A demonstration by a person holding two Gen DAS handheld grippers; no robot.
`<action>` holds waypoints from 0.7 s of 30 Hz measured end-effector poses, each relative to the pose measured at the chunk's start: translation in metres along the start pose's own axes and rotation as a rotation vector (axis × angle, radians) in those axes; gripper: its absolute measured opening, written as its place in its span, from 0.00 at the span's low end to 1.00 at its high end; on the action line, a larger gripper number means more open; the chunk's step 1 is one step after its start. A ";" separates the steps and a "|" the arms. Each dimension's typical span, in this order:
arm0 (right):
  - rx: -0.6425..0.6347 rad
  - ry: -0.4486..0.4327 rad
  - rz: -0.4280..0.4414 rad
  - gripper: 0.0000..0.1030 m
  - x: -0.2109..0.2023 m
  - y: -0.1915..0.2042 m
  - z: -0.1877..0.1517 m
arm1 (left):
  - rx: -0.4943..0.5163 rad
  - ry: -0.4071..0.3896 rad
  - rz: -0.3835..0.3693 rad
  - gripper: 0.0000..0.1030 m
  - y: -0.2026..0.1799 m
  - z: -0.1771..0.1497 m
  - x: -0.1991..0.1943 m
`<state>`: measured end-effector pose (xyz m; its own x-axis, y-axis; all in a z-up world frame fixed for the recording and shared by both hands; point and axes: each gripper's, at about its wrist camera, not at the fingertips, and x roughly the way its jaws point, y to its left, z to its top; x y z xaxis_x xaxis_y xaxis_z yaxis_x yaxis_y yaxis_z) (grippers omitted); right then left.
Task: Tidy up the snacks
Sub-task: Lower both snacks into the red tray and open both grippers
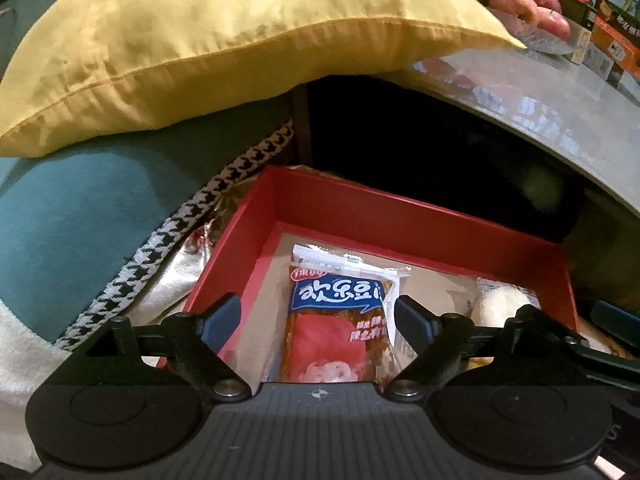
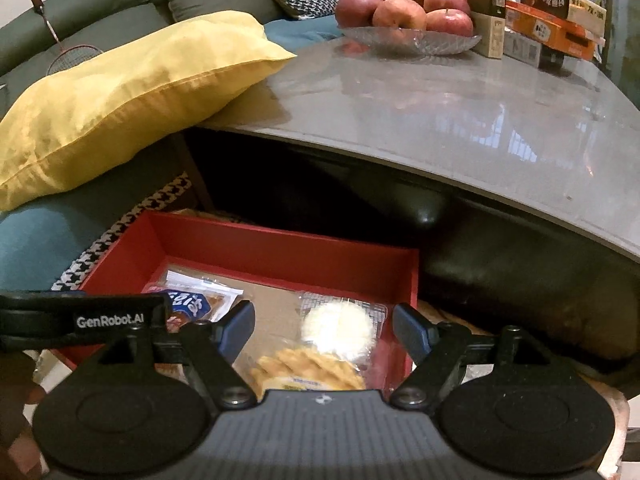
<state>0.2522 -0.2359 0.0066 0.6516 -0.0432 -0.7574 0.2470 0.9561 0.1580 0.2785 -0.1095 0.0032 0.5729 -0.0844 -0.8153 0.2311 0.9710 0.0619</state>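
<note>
A red box [image 1: 420, 216] [image 2: 280, 246] sits low beside a sofa. Inside lies a brown snack packet with a blue label [image 1: 336, 328] [image 2: 196, 304]. A clear packet with a round white cake [image 2: 340, 326] [image 1: 504, 304] and a packet of wavy yellow biscuits [image 2: 308, 370] lie at the box's right side. My left gripper [image 1: 316, 320] is open and empty above the brown packet. My right gripper [image 2: 324, 326] is open and empty above the white cake packet. The left gripper shows at the left edge of the right wrist view.
A yellow pillow [image 1: 200, 40] [image 2: 132, 88] lies on the teal sofa [image 1: 80, 220]. A grey table [image 2: 460, 112] overhangs the box, with a glass bowl of apples [image 2: 408, 20], a red bag and cartons [image 2: 552, 20]. Foil wrapping [image 1: 176, 272] lies left of the box.
</note>
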 end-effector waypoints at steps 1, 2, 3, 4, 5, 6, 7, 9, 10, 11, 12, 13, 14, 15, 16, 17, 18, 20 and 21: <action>-0.003 0.000 -0.004 0.69 -0.001 0.000 0.000 | 0.004 -0.005 0.001 0.86 0.000 0.000 -0.002; -0.002 -0.001 -0.006 0.69 -0.002 0.000 0.000 | 0.006 -0.009 0.001 0.86 0.000 -0.001 -0.004; 0.000 -0.003 -0.006 0.69 -0.004 0.000 0.000 | 0.004 -0.011 -0.001 0.87 0.001 -0.001 -0.006; 0.003 -0.002 -0.006 0.69 -0.006 -0.001 0.000 | -0.001 -0.012 -0.006 0.87 0.002 -0.001 -0.008; 0.004 -0.002 -0.008 0.69 -0.007 -0.001 0.000 | -0.006 -0.012 -0.011 0.87 0.003 -0.001 -0.009; 0.004 -0.005 -0.009 0.69 -0.009 0.000 0.000 | -0.010 -0.012 -0.011 0.87 0.004 -0.001 -0.010; 0.004 -0.007 -0.009 0.69 -0.011 0.000 -0.001 | -0.013 -0.013 -0.008 0.87 0.006 -0.001 -0.012; 0.004 -0.011 -0.009 0.69 -0.016 0.001 -0.002 | -0.019 -0.015 -0.013 0.87 0.010 -0.003 -0.014; 0.005 -0.011 -0.008 0.69 -0.018 0.001 -0.002 | -0.021 -0.012 -0.015 0.87 0.012 -0.004 -0.015; 0.006 -0.012 -0.007 0.69 -0.020 0.001 -0.003 | -0.022 -0.012 -0.015 0.87 0.014 -0.006 -0.018; 0.008 -0.015 -0.005 0.69 -0.023 0.002 -0.004 | -0.021 -0.014 -0.017 0.87 0.016 -0.007 -0.020; 0.008 -0.015 -0.003 0.69 -0.025 0.003 -0.005 | -0.019 -0.017 -0.016 0.87 0.018 -0.009 -0.022; 0.007 -0.016 -0.002 0.69 -0.027 0.004 -0.006 | -0.018 -0.019 -0.012 0.87 0.019 -0.011 -0.024; 0.008 -0.018 -0.002 0.69 -0.029 0.005 -0.007 | -0.017 -0.018 -0.012 0.88 0.021 -0.012 -0.026; 0.009 -0.016 0.000 0.69 -0.030 0.006 -0.008 | -0.017 -0.019 -0.014 0.88 0.022 -0.014 -0.028; 0.011 -0.014 0.003 0.69 -0.032 0.007 -0.009 | -0.017 -0.018 -0.015 0.88 0.023 -0.015 -0.030; 0.013 -0.013 0.006 0.69 -0.033 0.008 -0.010 | -0.017 -0.018 -0.015 0.88 0.024 -0.016 -0.031; 0.012 -0.009 0.010 0.69 -0.034 0.010 -0.012 | -0.018 -0.020 -0.019 0.88 0.025 -0.017 -0.032; 0.010 -0.007 0.010 0.69 -0.035 0.012 -0.014 | -0.017 -0.020 -0.021 0.88 0.026 -0.018 -0.034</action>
<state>0.2228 -0.2192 0.0261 0.6587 -0.0357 -0.7515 0.2475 0.9535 0.1717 0.2513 -0.0777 0.0220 0.5840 -0.1090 -0.8044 0.2301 0.9725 0.0352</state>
